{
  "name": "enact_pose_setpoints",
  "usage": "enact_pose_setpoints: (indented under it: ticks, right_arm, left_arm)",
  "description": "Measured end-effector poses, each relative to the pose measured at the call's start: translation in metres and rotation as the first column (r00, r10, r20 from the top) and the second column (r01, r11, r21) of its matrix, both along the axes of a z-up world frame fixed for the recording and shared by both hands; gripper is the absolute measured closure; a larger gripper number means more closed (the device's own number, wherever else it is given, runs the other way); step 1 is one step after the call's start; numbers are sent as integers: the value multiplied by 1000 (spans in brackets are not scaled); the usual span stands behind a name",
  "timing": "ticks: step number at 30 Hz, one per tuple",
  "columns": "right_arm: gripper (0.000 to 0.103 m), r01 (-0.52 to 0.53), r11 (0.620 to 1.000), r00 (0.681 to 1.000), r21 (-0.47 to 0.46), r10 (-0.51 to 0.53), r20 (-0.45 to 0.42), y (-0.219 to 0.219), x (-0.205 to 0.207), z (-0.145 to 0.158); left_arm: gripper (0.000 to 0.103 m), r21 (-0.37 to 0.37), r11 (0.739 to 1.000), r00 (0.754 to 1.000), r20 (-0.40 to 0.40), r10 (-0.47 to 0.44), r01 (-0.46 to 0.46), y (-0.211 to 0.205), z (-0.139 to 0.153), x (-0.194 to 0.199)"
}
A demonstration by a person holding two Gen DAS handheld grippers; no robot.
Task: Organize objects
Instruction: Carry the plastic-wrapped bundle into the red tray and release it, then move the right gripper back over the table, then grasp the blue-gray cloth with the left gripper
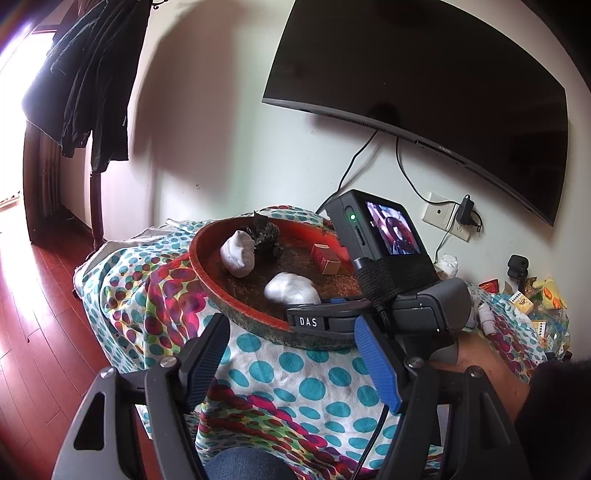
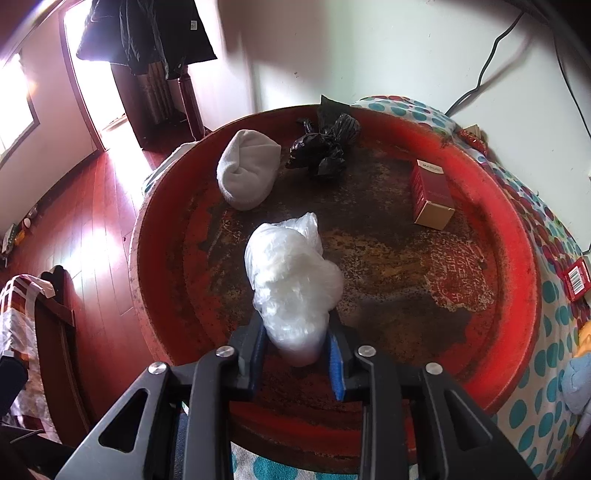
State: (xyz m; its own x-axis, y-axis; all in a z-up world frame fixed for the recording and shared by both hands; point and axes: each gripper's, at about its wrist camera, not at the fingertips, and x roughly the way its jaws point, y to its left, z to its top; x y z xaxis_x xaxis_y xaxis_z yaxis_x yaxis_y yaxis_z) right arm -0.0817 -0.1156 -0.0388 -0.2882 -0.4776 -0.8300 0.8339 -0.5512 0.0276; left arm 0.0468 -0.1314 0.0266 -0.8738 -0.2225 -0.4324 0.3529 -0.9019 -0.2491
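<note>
Hanging dark coats [image 2: 147, 33] sit at ten o'clock, above a red wood floor [image 2: 96, 206]. Worn red basin [image 2: 517, 236] fills the right wrist view and rests on a dotted cloth [image 1: 303, 380]. Inside it, left to right: white rolled sock [image 2: 248, 170] at eleven o'clock, crumpled black plastic bag [image 2: 323, 146] just beside it at twelve, clear plastic bag bundle [image 2: 291, 273] at centre, small red box [image 2: 430, 194] at two o'clock, well apart from the rest.

Right gripper [image 2: 297, 343] at six o'clock: jaws narrow, with the bundle's near end between the fingers [image 2: 337, 360]; a slight gap shows on the blue-pad side, and whether the pads press I cannot tell.

Left gripper [image 1: 291, 362] hovers over the cloth short of the basin, fingers spread wide, nothing between them. Wall television [image 1: 443, 81] at one o'clock. Packets [image 1: 535, 302] lie at three o'clock.
</note>
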Motion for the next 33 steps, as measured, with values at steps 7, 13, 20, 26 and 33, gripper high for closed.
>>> enact_pose_setpoints:
  ticks: [7,13,20,26,33]
  right_arm:
    - [41,78,992,991,-98,-88,-104,23,-3,27]
    - [15,311,930,910,-197,-351,-219,103,-41,55]
    - [13,642,751,743,-152,-659,-115,245,-116,19]
    - [13,810,559,565,-176,-825,-16,347,-142,2]
    - [4,850,488,505,-200,-862,45,402,-167,-4]
  left_arm:
    - [31,7,1000,1000,-6,-2,2,-1,0,1]
    - [31,-15,998,998,12,-60,60,12,-2,-6]
    - [31,-132,971,980,37,-194,197,51,-5,-14]
    - [31,-197,937,957,72,-279,288,73,-18,-16]
    - [31,-175,912,928,122,-353,370,88,-25,-24]
